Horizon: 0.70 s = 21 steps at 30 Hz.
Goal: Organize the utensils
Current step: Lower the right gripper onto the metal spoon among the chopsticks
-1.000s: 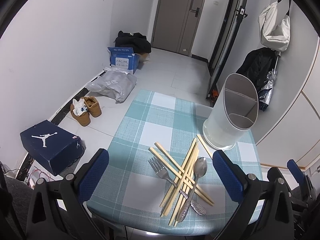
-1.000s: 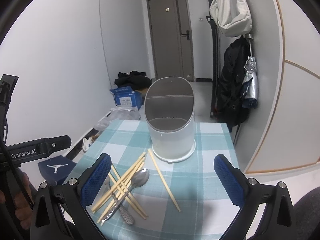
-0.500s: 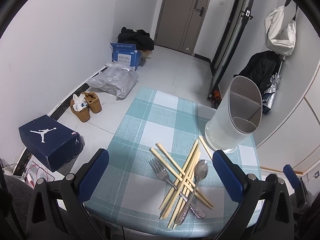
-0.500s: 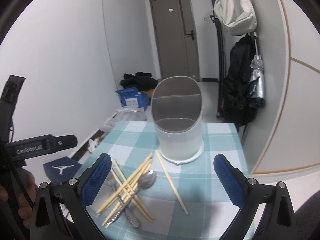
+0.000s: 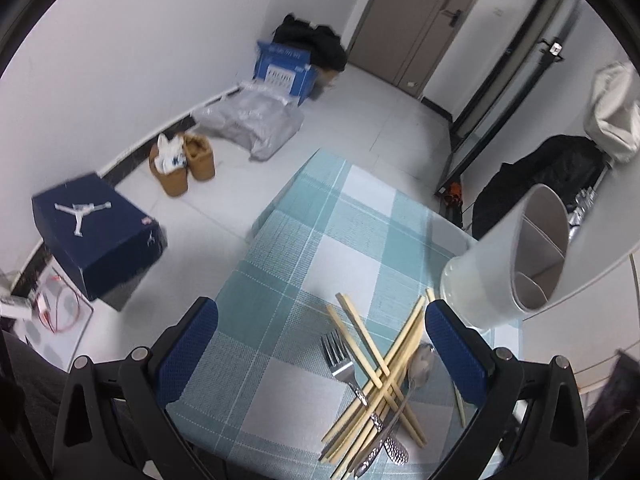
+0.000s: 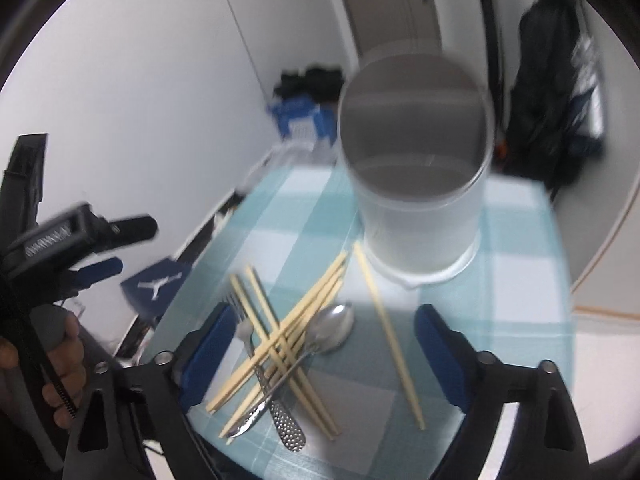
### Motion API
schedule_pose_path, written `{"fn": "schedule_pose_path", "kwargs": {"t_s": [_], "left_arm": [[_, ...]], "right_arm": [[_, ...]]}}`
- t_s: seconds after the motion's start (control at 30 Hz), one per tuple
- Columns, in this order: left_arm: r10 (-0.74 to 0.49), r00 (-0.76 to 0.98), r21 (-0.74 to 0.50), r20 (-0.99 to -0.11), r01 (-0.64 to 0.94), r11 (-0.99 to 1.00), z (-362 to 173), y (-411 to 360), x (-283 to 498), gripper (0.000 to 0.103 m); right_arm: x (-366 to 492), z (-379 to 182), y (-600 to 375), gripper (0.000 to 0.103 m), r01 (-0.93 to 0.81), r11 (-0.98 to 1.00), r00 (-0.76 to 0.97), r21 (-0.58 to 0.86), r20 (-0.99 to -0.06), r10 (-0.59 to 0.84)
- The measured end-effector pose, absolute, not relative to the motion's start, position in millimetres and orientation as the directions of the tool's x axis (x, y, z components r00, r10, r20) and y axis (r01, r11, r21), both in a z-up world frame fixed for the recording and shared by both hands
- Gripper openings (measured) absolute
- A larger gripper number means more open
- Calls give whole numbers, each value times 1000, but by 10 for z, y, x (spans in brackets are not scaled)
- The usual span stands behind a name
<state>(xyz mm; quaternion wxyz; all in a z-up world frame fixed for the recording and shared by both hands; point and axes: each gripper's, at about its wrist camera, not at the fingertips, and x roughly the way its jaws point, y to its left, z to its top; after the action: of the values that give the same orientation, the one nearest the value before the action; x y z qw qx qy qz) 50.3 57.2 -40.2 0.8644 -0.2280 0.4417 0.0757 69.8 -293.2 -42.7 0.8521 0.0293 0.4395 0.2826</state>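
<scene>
Several wooden chopsticks [image 5: 384,364] lie crossed in a pile with a metal fork [image 5: 340,356] and spoon [image 5: 420,364] on the checked tablecloth [image 5: 320,264]. A white divided utensil holder [image 5: 504,272] stands behind them. In the right wrist view the pile [image 6: 280,340], the spoon [image 6: 332,324], a lone chopstick [image 6: 388,336] and the holder [image 6: 416,184] all show. My left gripper [image 5: 320,344] is open, above the table left of the pile. My right gripper [image 6: 320,352] is open, low over the pile.
A navy shoe box [image 5: 96,232], brown shoes [image 5: 184,160], a grey bag [image 5: 252,120] and a blue carton [image 5: 286,68] sit on the floor left of the table. Coats [image 5: 540,180] hang at the right. The table's near edge [image 5: 208,444] is close.
Both grippers have tilted down and moved closer to the table. The right gripper has come nearer the pile of utensils. Both stay open and empty.
</scene>
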Motion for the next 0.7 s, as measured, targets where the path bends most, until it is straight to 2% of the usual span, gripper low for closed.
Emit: {"fn": "schedule_pose_path", "kwargs": {"t_s": [0.03,0.13,0.27,0.43,0.63,0.7], "left_arm": [[-72,594,-332,-801,-341,880,-420,593,522,102],[-78,582,-338,-810,-353,873,-465,644,575,102],[-90,544,-330,-834,-361,872,-560,697,645,102],[-125,491,-339,-862,-376,862,-678,761,703,102],[-145,474,-354,-869,-389,850,-716,797,725,102],[-152,473,-359,-868,-385,850,-725,791,737,102]], "right_arm": [[761,-516,-2893,78,-452,834,416,317,-752,511],[912,-746,-2787,68,-428,828,318,363,-797,514],[974,-923,-2648,63,-425,838,281,342,-830,481],[1034,-1052,-2535,51,-427,867,279,258,-874,398],[1011,-1077,-2388,48,-485,860,322,158,-882,344],[996,-1081,-2370,41,-499,853,329,153,-877,350]]}}
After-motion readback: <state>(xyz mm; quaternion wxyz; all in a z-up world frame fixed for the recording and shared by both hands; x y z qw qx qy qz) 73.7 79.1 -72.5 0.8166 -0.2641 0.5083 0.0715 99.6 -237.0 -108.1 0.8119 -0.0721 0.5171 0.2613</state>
